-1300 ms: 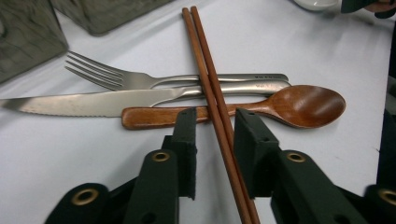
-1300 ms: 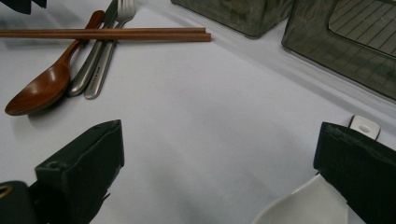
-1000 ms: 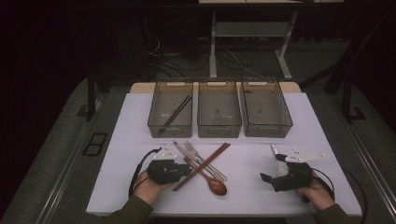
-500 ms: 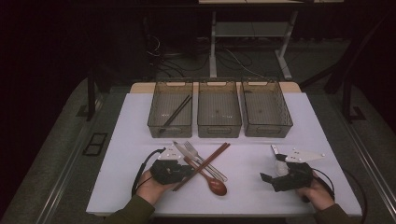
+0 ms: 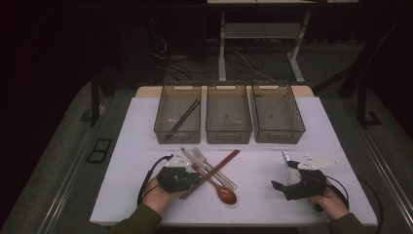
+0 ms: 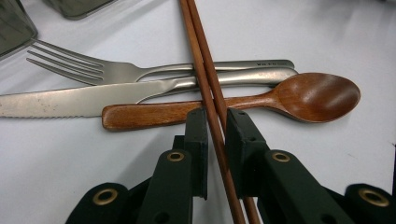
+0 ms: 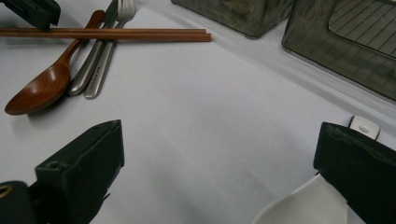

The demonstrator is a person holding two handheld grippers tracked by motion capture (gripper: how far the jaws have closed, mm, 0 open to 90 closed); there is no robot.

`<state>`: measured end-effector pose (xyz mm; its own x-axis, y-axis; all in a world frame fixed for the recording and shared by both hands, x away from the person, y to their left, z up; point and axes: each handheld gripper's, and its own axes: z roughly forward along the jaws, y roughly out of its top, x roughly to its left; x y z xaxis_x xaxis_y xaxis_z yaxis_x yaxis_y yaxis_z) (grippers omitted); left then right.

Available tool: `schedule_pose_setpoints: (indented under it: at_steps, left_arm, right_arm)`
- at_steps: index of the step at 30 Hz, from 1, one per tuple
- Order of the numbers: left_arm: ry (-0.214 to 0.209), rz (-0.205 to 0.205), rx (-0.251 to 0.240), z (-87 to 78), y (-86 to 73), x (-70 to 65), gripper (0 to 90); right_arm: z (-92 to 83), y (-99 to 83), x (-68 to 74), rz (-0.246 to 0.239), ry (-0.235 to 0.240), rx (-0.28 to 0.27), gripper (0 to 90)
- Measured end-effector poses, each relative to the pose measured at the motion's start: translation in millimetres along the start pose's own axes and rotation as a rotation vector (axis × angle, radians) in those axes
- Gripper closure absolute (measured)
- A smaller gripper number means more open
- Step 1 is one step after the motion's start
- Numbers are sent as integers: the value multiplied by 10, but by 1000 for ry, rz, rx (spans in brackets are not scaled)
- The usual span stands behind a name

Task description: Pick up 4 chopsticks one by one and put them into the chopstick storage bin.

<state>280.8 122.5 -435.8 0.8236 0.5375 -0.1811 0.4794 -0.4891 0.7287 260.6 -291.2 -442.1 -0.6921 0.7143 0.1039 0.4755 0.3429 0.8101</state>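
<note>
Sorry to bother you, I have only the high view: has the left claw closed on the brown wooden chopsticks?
Observer: Yes; in the left gripper view the left claw has both pads pressed on the brown wooden chopsticks.
Operator: What lies beneath them?
Observer: They cross a brown wooden spoon, a steel fork and a serrated steel knife.
Operator: And the right claw?
Observer: The right claw stands wide open, a white spoon beside one jaw.

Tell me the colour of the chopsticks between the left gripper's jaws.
Reddish-brown wood. The chopsticks show best in the left gripper view.
</note>
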Motion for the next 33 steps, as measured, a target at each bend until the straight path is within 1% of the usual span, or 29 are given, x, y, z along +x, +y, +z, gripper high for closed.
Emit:
schedule_pose_setpoints:
  at_steps: [2, 7, 9, 12, 13, 14, 15, 16, 22, 23, 26, 27, 28, 31, 32, 33]
  left_arm:
    - [3, 4, 4, -2, 1, -2, 779]
    - [25, 22, 18, -1, 1, 17, 778]
    - [30, 10, 11, 4, 1, 18, 778]
    - [34, 20, 15, 15, 16, 31, 772]
    - [36, 18, 15, 23, 19, 30, 771]
    - [41, 28, 21, 28, 25, 39, 766]
    - [47, 23, 25, 35, 25, 35, 766]
    - [49, 26, 28, 42, 28, 40, 764]
    - [54, 31, 39, 71, 26, 49, 751]
    - [54, 26, 44, 76, 24, 45, 749]
    - [58, 36, 54, 94, 23, 43, 748]
    - [59, 28, 53, 100, 21, 36, 748]
    - [60, 36, 57, 104, 22, 39, 748]
    - [62, 42, 68, 118, 20, 35, 748]
    - [64, 32, 70, 123, 18, 25, 748]
    - [64, 42, 77, 124, 19, 29, 748]
  right_arm:
    - [0, 0, 1, 0, 0, 0, 16]
    - [0, 0, 0, -1, 0, 1, 16]
    - [0, 0, 0, -1, 0, 1, 16]
    - [2, 0, -1, -1, -1, 2, 16]
    - [3, 0, 0, -1, -1, 2, 16]
    - [4, 0, 0, -2, -1, 2, 16]
    - [4, 0, 1, -2, -1, 2, 16]
    - [4, -1, 1, -2, -1, 2, 16]
    - [5, -1, 2, 0, 0, 4, 16]
    - [5, -1, 2, 0, 0, 4, 16]
    - [6, -1, 2, 1, 0, 4, 16]
    - [6, -1, 2, 2, -1, 4, 16]
    - [5, -1, 1, 1, -1, 4, 16]
    - [5, -1, 0, -1, 0, 3, 16]
    - [5, -1, 1, 0, 0, 4, 16]
    - [5, -1, 1, 1, -1, 4, 16]
